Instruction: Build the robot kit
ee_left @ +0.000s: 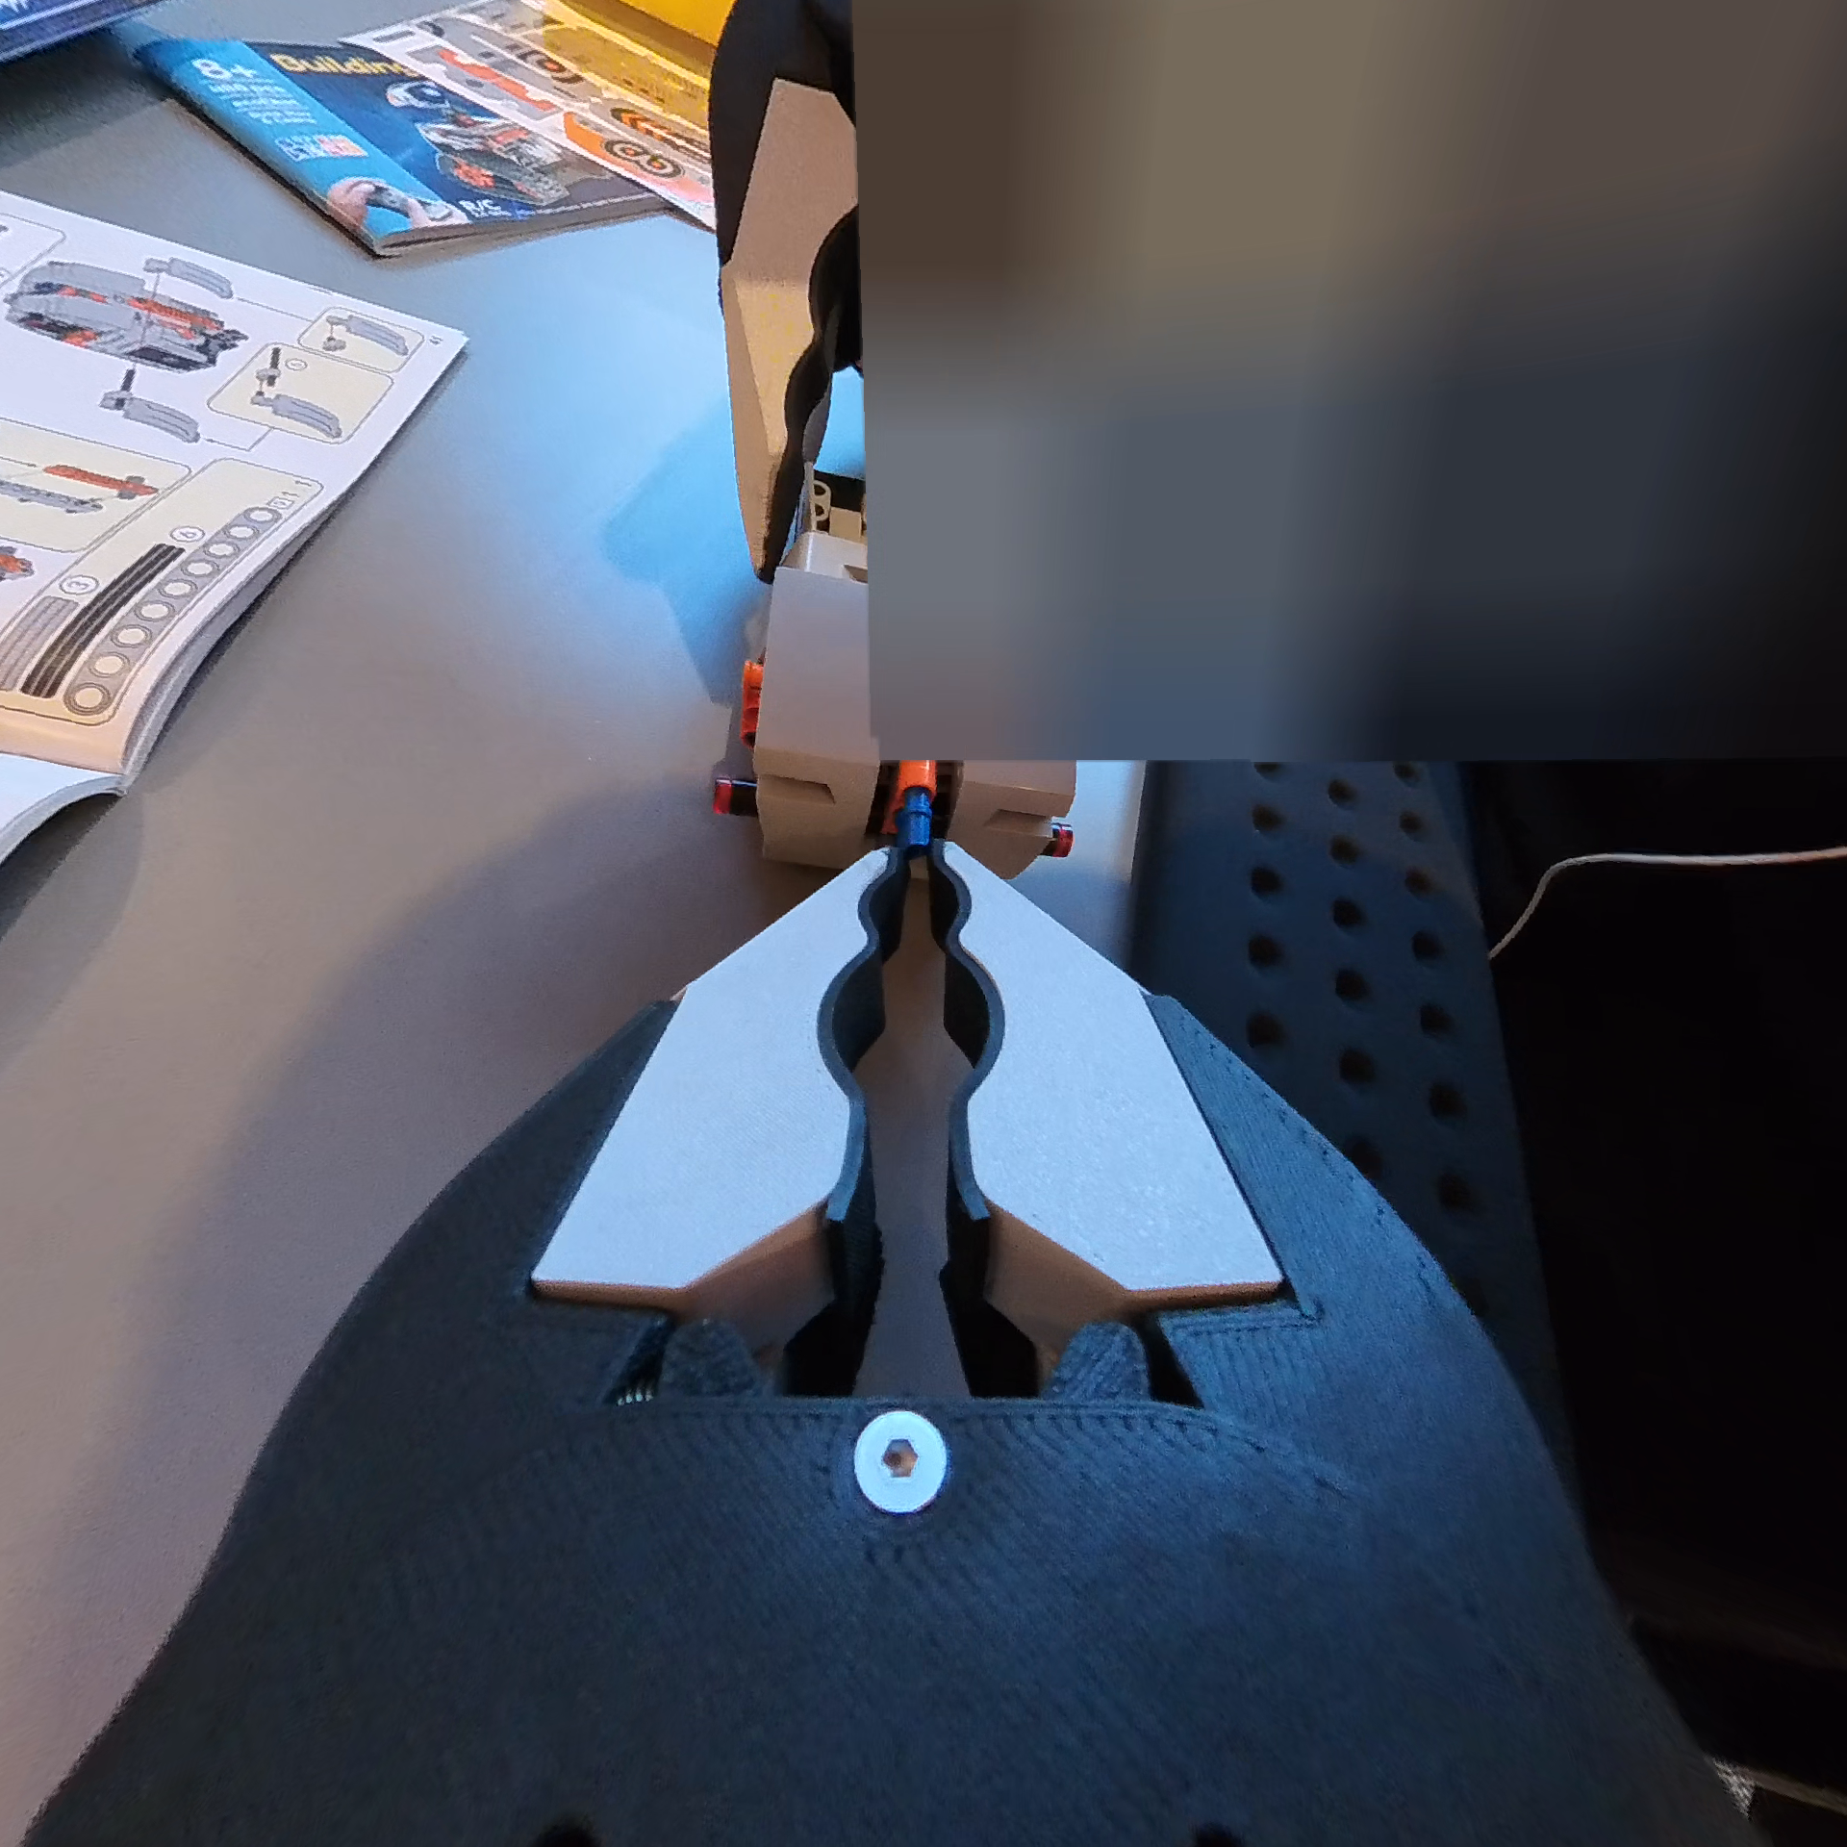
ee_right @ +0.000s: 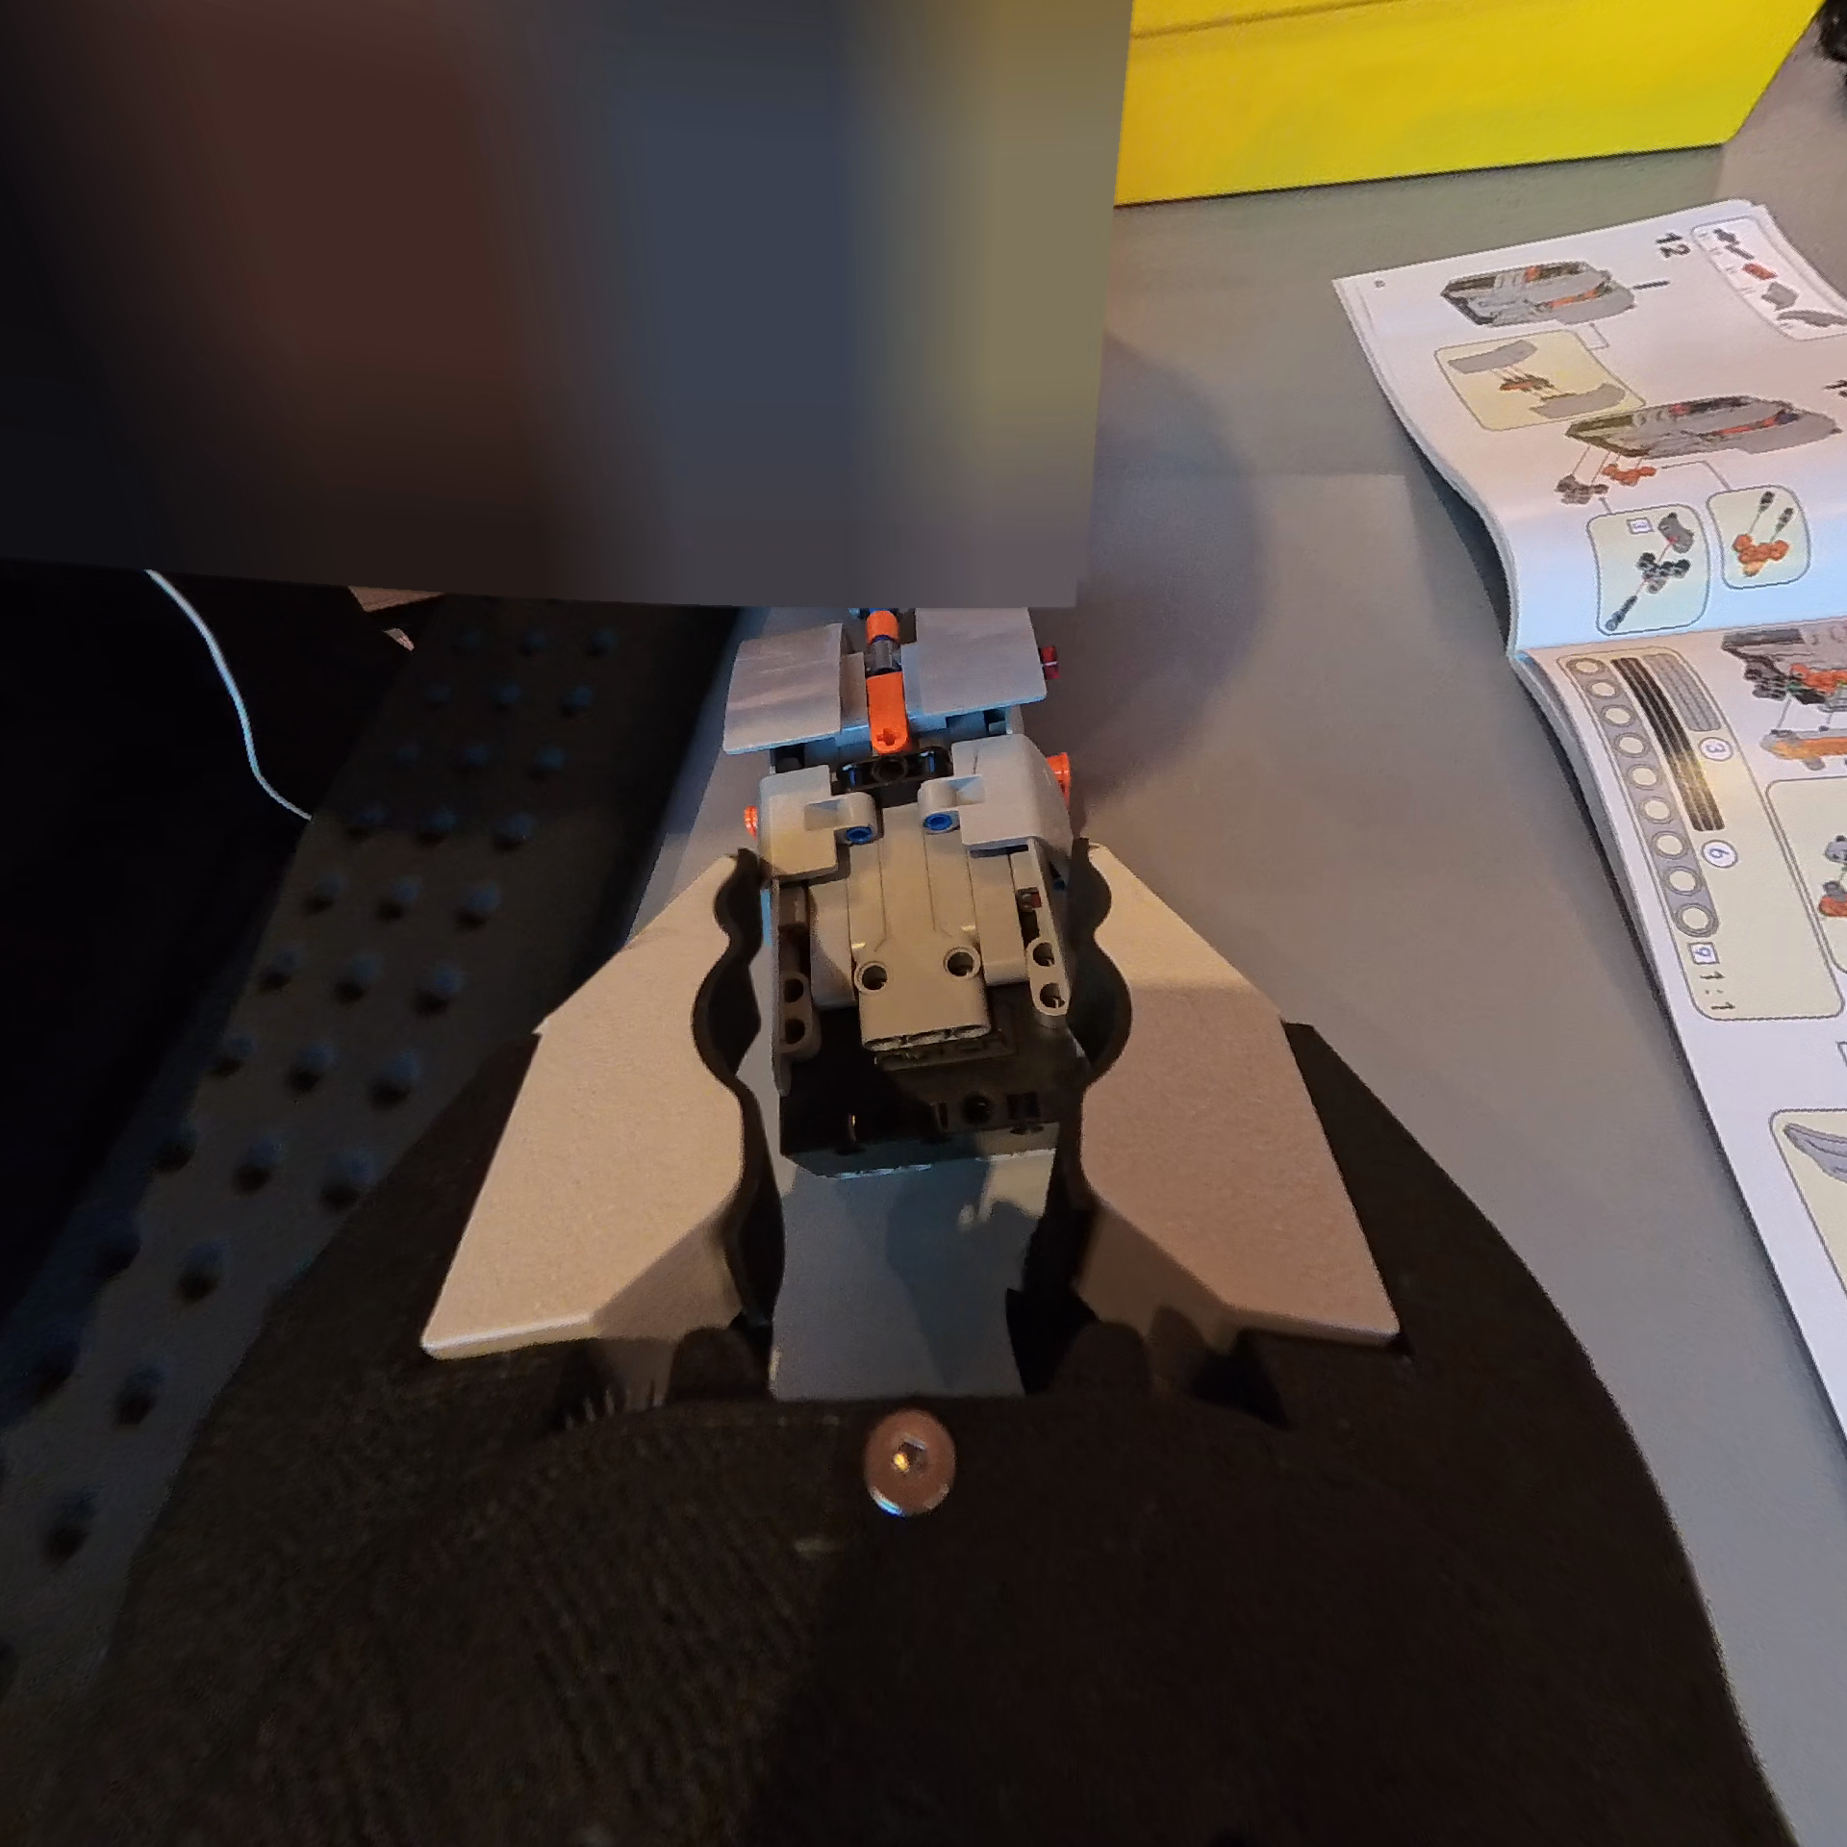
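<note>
A grey toy-brick model [ee_right: 915,939] with orange and blue pins stands on the grey table [ee_left: 450,900]. My right gripper [ee_right: 915,865] is shut on the model's two sides. One of its fingers [ee_left: 765,330] shows in the left wrist view, reaching down onto the model [ee_left: 815,680]. My left gripper [ee_left: 915,862] is shut at the tips on a small blue pin [ee_left: 915,825]. The pin sits in an orange connector [ee_left: 912,777] at the model's near end. In the right wrist view the left gripper's fingers [ee_right: 785,685] flank that orange piece [ee_right: 885,700] beyond the model. A blurred patch hides what lies behind.
An open instruction booklet [ee_left: 150,480] lies on the table and also shows in the right wrist view [ee_right: 1649,620]. A blue booklet [ee_left: 400,140] and a yellow box [ee_right: 1449,90] lie farther back. A dark perforated surface [ee_left: 1329,999] and a white cable [ee_left: 1649,865] sit past the table edge. Tip to tip, the grippers are about 7 centimeters apart.
</note>
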A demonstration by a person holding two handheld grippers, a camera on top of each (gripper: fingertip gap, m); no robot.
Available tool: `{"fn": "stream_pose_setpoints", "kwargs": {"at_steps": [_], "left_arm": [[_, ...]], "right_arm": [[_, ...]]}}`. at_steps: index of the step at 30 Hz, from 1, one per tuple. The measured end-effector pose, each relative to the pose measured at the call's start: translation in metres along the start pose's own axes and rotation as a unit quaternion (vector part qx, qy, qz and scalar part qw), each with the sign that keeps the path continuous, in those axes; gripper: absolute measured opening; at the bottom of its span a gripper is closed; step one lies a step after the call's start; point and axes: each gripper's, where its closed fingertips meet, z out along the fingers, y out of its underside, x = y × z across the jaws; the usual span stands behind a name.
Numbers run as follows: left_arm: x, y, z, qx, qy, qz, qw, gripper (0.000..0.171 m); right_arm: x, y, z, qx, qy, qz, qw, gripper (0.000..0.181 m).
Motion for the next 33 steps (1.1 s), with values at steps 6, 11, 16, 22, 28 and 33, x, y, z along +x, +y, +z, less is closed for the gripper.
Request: {"fn": "stream_pose_setpoints", "kwargs": {"at_steps": [6,11,16,22,28,33], "left_arm": [[0.001,0.001,-0.003,0.003,0.001,0.005,1.000,0.000],[-0.001,0.002,0.001,-0.015,-0.022,0.027,0.999,0.000],[-0.010,0.001,-0.002,-0.002,-0.049,0.006,0.999,0.000],[-0.021,-0.006,-0.016,0.039,-0.079,-0.081,0.993,0.012],[-0.022,-0.033,-0.035,0.097,-0.118,-0.124,0.980,0.040],[-0.004,-0.015,-0.007,0.043,-0.140,-0.191,0.971,0.092]], "right_arm": [[0.000,0.000,0.000,0.004,-0.001,-0.001,1.000,0.060],[0.000,-0.001,0.001,-0.002,0.002,0.004,1.000,0.059],[0.005,-0.002,0.002,-0.005,0.023,0.019,1.000,0.059],[0.003,-0.006,-0.001,-0.004,0.041,0.062,0.997,0.057],[0.011,0.002,-0.012,0.005,0.020,0.096,0.995,0.068],[-0.002,0.013,-0.012,-0.012,0.018,0.153,0.988,0.058]]}}
